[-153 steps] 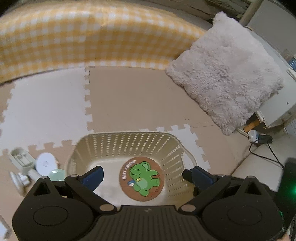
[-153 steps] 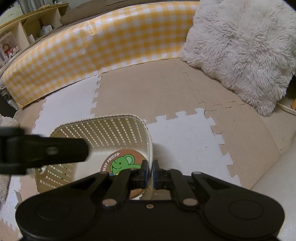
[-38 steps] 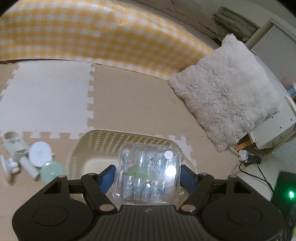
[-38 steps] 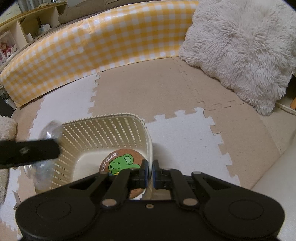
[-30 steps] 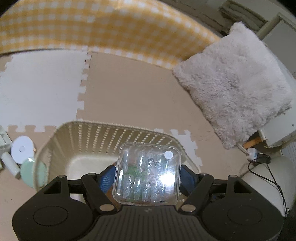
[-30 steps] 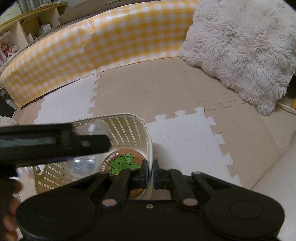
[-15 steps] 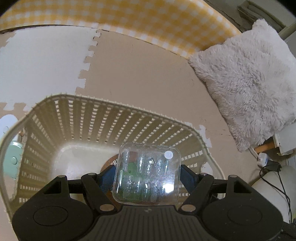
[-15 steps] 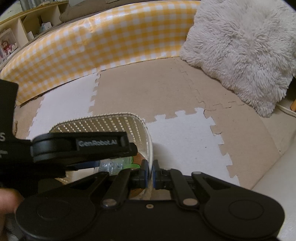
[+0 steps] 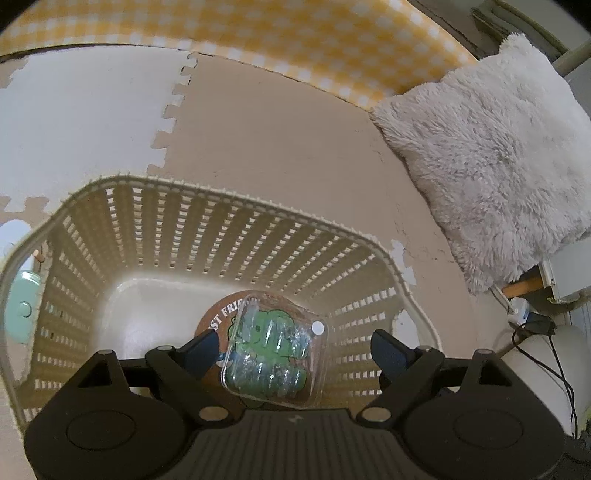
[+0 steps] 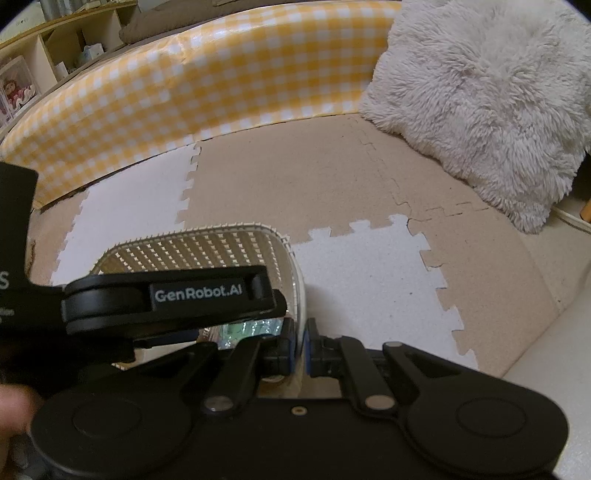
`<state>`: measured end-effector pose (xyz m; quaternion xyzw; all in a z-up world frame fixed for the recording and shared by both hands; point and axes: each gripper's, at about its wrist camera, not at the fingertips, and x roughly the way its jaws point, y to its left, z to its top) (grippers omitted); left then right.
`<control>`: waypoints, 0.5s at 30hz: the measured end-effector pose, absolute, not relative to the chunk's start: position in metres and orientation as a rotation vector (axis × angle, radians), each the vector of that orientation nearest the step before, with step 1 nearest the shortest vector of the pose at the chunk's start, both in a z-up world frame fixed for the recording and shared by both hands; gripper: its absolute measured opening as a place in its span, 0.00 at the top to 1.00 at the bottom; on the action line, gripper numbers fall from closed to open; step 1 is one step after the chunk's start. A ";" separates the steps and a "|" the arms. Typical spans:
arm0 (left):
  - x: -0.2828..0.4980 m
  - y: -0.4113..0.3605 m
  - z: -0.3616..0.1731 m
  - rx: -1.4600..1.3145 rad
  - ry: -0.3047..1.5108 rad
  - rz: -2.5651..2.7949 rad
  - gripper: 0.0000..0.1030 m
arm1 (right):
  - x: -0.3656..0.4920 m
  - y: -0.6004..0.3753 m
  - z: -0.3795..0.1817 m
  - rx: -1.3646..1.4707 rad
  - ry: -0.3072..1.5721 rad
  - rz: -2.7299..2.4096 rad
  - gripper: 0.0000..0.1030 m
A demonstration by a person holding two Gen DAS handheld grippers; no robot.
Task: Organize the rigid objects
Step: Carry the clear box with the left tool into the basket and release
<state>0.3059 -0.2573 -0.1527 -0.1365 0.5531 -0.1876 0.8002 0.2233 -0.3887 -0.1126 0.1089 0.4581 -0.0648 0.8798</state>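
Note:
A cream slatted basket (image 9: 229,229) stands on the foam floor mat. Inside it a clear plastic blister case (image 9: 275,349) lies tilted on a round brown coaster with a green bear (image 9: 221,317). My left gripper (image 9: 295,349) is open over the basket, its fingers apart from the case on either side. My right gripper (image 10: 298,341) is shut on the basket's right rim (image 10: 297,280). The left gripper's body (image 10: 166,295) hides most of the basket's inside in the right wrist view; a bit of the case (image 10: 251,326) shows under it.
A fluffy white pillow (image 9: 491,147) lies at the right. A yellow checked bumper (image 9: 258,33) runs along the back. A pale green round object (image 9: 22,306) sits outside the basket's left wall. Cables and a charger (image 9: 532,321) lie at the far right.
My left gripper has opened and let go of the clear case, which now lies in the basket on the coaster. My right gripper stays shut on the rim.

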 end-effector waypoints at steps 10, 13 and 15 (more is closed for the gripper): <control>0.296 -0.247 -0.135 -0.283 1.173 -0.416 0.09 | 0.224 -0.387 -0.114 0.208 0.962 -0.139 0.94; 0.291 -0.243 -0.125 -0.264 1.160 -0.421 0.06 | 0.224 -0.387 -0.114 0.208 0.962 -0.138 0.94; 0.287 -0.240 -0.119 -0.254 1.153 -0.429 0.05 | 0.223 -0.387 -0.114 0.209 0.960 -0.135 0.94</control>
